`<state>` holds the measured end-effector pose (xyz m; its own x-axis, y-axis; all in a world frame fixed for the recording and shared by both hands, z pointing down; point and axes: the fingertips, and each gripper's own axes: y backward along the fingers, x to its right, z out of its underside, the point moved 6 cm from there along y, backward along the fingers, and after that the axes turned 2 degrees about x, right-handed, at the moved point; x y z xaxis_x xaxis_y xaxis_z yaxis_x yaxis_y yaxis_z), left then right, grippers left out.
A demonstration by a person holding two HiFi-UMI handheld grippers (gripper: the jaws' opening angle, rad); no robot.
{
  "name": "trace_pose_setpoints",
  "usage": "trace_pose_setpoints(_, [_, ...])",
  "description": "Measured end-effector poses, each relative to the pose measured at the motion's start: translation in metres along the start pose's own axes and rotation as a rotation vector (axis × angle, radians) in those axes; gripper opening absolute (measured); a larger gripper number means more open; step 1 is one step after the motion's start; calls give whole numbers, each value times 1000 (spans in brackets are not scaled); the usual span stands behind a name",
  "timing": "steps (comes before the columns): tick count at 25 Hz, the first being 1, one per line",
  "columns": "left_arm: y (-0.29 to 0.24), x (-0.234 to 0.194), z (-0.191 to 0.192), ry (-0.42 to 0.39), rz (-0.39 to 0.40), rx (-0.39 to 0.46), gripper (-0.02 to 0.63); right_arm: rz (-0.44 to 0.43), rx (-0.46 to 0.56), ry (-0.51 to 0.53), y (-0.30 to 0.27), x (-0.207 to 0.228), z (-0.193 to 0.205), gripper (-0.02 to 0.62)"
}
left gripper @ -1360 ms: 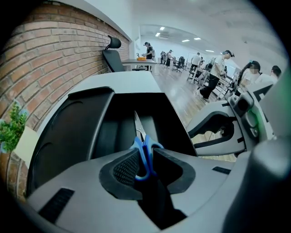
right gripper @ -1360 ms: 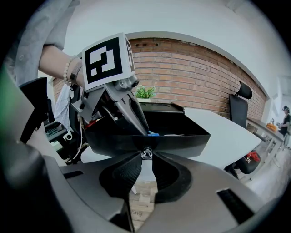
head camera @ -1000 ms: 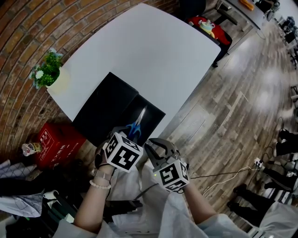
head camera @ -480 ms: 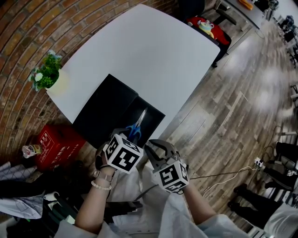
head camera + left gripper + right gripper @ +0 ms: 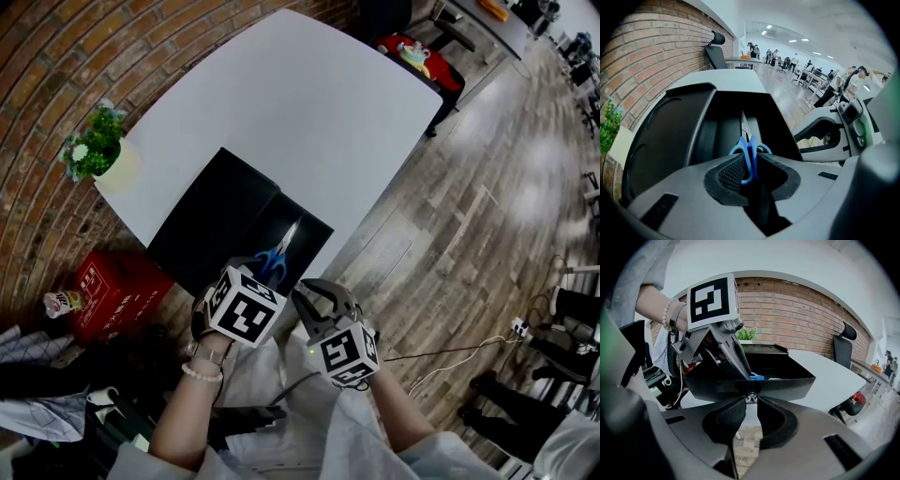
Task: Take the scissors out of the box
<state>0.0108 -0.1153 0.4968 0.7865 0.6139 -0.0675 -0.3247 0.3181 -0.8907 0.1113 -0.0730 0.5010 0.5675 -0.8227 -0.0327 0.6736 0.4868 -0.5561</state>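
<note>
Scissors (image 5: 276, 255), blue-handled, lie inside the open black box (image 5: 307, 236), blades pointing to 12 o'clock and away from me, handles at the box's near wall.

In the left gripper view the left tongs (image 5: 749, 161) are closed on the blue handle loops, with both ribbed pads pressed against the plastic. I cannot tell whether the scissors are off the box floor.

From the head view the left tongs (image 5: 264, 270) reach into the box from 6 o'clock.

Right tongs (image 5: 307, 294) sit just beside them at 4 o'clock, outside the box. In the right gripper view the right tongs (image 5: 748, 404) are nearly together, only a thin slit between the pads and nothing in it. The box's near corner stands just beyond their tips at 12 o'clock.

The box's lid (image 5: 211, 211) lies flat at 10 o'clock of the tray.

The box rests at the 7 o'clock edge of a white desk (image 5: 300, 112).

A small green potted plant (image 5: 94, 142) stands at the desk's 9 o'clock corner, against the brick wall.
</note>
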Motion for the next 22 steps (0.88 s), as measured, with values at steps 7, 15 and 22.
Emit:
trace_pose_setpoints(7, [12,-2,-1,59,40,55,95,18,-14,15,0,-3,-1,94])
trace_pose_setpoints(15, [29,-4,1,69,68,120,94,35,-35,23,1,-7,-5,94])
trace_pose_setpoints(22, [51,-1,3,96,105,180,94,54,2,13,12,-9,-9,94])
